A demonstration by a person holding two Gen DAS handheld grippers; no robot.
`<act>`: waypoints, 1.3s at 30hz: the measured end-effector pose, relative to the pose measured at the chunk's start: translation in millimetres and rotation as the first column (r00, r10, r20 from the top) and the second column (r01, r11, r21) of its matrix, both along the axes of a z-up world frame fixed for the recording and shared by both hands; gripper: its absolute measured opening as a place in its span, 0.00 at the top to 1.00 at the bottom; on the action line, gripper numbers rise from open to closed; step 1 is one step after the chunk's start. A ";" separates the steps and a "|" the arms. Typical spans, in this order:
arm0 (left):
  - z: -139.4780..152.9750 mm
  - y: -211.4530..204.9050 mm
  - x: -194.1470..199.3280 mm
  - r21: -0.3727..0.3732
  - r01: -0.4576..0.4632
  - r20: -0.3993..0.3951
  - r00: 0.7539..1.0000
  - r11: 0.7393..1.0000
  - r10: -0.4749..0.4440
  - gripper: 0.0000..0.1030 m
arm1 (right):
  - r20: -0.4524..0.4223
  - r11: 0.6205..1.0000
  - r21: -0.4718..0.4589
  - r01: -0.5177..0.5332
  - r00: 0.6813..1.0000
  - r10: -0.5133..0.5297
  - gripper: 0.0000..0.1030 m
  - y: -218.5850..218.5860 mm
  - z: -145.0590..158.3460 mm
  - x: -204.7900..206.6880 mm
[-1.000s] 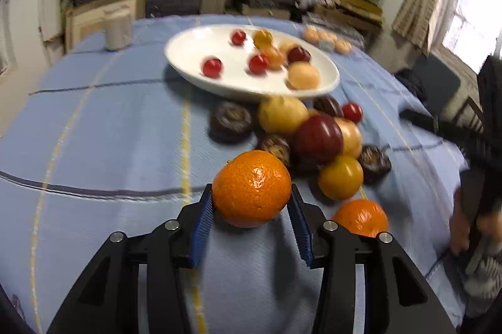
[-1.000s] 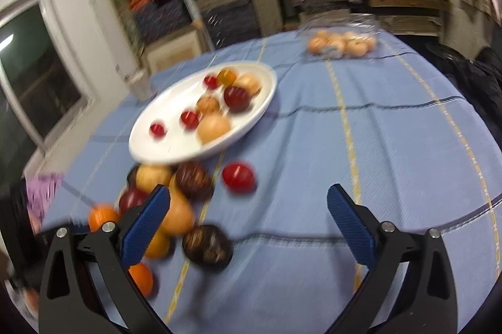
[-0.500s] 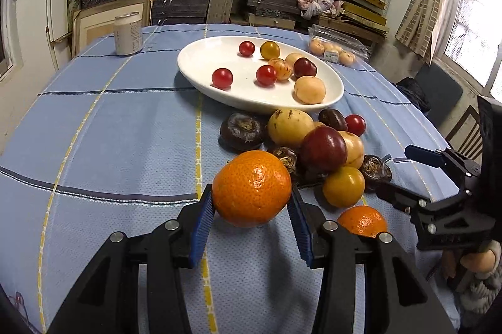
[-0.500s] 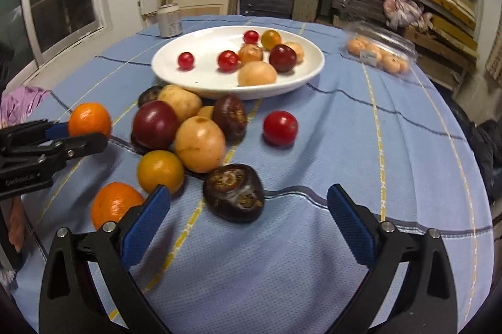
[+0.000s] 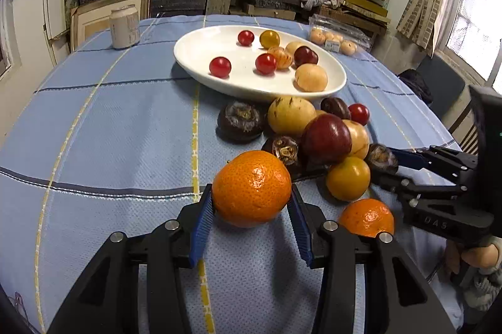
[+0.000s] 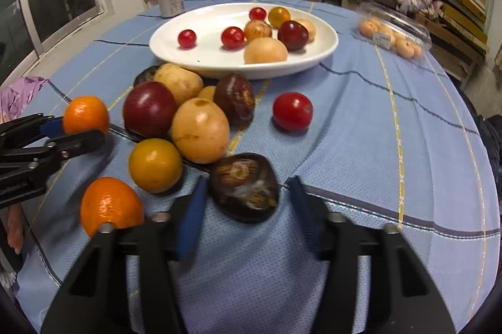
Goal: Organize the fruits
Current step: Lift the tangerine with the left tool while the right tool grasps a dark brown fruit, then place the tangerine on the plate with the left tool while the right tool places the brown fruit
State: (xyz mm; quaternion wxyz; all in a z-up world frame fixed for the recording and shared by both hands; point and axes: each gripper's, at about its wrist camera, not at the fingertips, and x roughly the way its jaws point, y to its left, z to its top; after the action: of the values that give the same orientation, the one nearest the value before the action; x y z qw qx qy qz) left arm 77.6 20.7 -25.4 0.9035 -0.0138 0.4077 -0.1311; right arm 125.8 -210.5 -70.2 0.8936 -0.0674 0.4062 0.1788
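The left gripper (image 5: 252, 207) pinches a large orange mandarin (image 5: 252, 188) between its blue pads, holding it above the blue checked cloth of the desk (image 5: 103, 126), toward the near edge. The right gripper (image 6: 246, 202) has just been closing its jaws around a dark brown wrinkled fruit (image 6: 244, 186) that lies on the cloth; the left pad appears to touch the fruit's side, while the right pad stands just beside it with a thin gap, so a firm grip cannot be confirmed. This dark fruit sits at the near end of a loose heap of fruit in the middle of the desk: a yellow-orange round fruit (image 6: 155, 165), a pale tan fruit (image 6: 200, 130), a deep red plum-like fruit (image 6: 149, 109), and another dark fruit (image 6: 238, 97) crowd together, touching one another. A second mandarin (image 6: 109, 205) lies apart from the heap near the desk's near edge, and a single red cherry tomato (image 6: 292, 111) rests alone on the cloth to the heap's right. Beyond the heap, toward the far edge, a white oval plate (image 6: 200, 57) carries several small red, yellow and tan fruits. A pale can (image 5: 124, 26) stands near the far left corner, and a clear plastic box of small orange fruits (image 6: 393, 34) lies near the far right corner.
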 end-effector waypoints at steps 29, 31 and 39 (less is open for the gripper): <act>51.5 -9.7 146.5 0.012 -0.116 0.100 0.989 0.993 0.114 0.55 | 0.098 0.985 0.174 0.013 0.995 -0.031 0.57 18.1 80.9 116.0; 48.1 -6.6 160.8 0.007 -0.126 0.092 0.988 0.992 0.125 0.55 | 0.090 0.988 0.152 -0.013 0.996 -0.001 0.57 31.4 74.4 125.2; 25.8 2.8 185.2 0.012 -0.137 0.055 0.989 0.990 0.136 0.55 | 0.084 0.991 0.114 -0.071 0.995 0.062 0.57 54.3 60.0 127.0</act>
State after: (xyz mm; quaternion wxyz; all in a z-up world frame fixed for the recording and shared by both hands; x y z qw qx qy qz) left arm 262.8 23.4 0.5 0.9211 -0.0309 0.3825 -0.0659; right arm 252.8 -156.2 -10.3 0.9052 -0.0355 0.3562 0.2291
